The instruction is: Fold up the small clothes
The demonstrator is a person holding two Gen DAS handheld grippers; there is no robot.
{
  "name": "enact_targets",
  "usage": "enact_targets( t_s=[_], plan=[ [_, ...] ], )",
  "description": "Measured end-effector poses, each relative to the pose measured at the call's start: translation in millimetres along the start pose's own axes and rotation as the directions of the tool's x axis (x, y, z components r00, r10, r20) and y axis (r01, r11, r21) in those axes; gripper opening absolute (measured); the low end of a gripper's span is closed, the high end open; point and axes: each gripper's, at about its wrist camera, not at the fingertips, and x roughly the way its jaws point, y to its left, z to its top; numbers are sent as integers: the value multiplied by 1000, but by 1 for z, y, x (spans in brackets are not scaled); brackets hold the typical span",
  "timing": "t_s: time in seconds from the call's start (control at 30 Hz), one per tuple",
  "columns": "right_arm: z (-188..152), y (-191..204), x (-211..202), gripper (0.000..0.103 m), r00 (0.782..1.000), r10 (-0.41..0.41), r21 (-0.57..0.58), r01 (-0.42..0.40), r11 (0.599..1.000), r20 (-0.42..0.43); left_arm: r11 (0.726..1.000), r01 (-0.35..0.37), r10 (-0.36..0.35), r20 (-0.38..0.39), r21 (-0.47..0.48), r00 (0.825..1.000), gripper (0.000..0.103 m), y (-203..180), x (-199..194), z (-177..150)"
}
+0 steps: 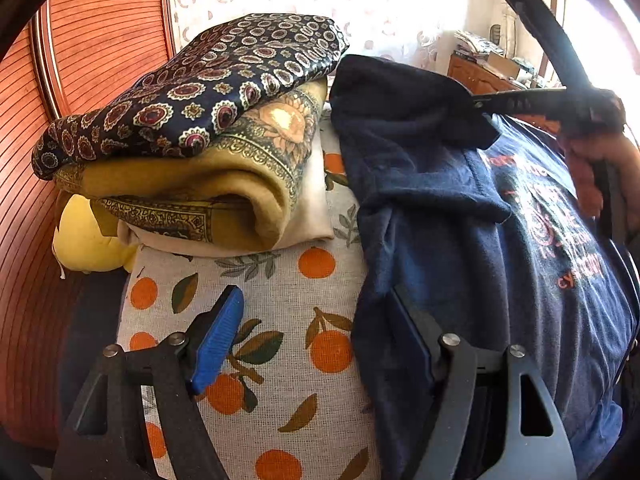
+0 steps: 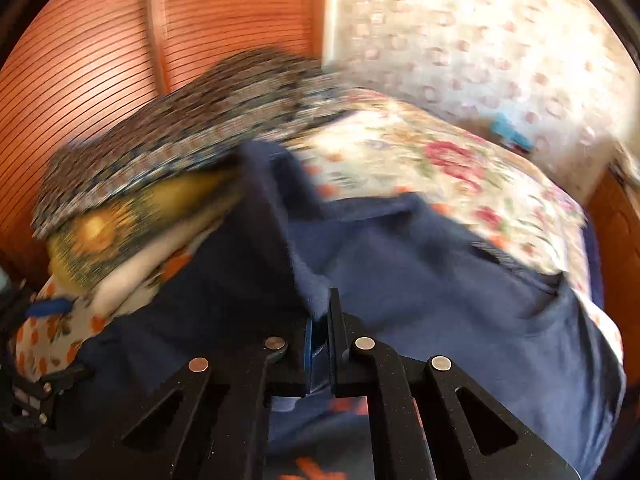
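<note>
My right gripper (image 2: pixel 319 320) pinches the shirt (image 2: pixel 400 264) flap dead center; left gripper (image 1: pixel 320 344) gapes wide, lower frame.

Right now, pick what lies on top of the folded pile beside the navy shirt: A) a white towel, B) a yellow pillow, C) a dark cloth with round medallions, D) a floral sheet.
C: in the left wrist view the dark medallion cloth sits on the mustard cloth, left of the navy shirt.
</note>
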Motion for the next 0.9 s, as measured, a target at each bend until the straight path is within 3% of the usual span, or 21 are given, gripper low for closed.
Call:
enact_targets(
  t_s=[0.07, 0.17, 0.23, 0.37, 0.53, 0.63, 0.73, 0.9],
  plan=[
    [-3, -26, 4, 5, 1000, -14, 61, 15, 998, -21, 1000, -2, 2, 1, 1, 1000, 74, 0, 0, 1],
    [-13, -47, 13, 8, 996, 7, 65, -1, 998, -92, 1000, 1, -1, 20, 12, 1000, 74, -3, -3, 6],
    [-18, -57, 14, 29, 997, 4, 53, 0, 999, -74, 1000, 7, -8, 37, 16, 999, 74, -6, -6, 12],
    [-11, -74, 7, 47, 998, 49, 37, -51, 998, 39, 999, 20, -22, 67, 25, 997, 74, -8, -10, 25],
    [-10, -99, -2, 49, 981, 139, 35, -145, 989, 138, 1000, 11, -13, 76, 22, 997, 74, -13, -5, 39],
    [-10, -109, 0, 49, 974, 190, 29, -195, 980, 122, 1000, 0, -1, 85, 16, 996, 74, -13, -5, 42],
    [-6, -110, 3, 49, 986, 135, -13, -135, 991, 100, 1000, 10, -11, 95, 2, 995, 74, -8, -7, 41],
    [5, -104, 46, 49, 991, 129, -56, -127, 990, 28, 999, 26, -24, 50, -38, 998, 74, -2, 5, 31]
  ],
)
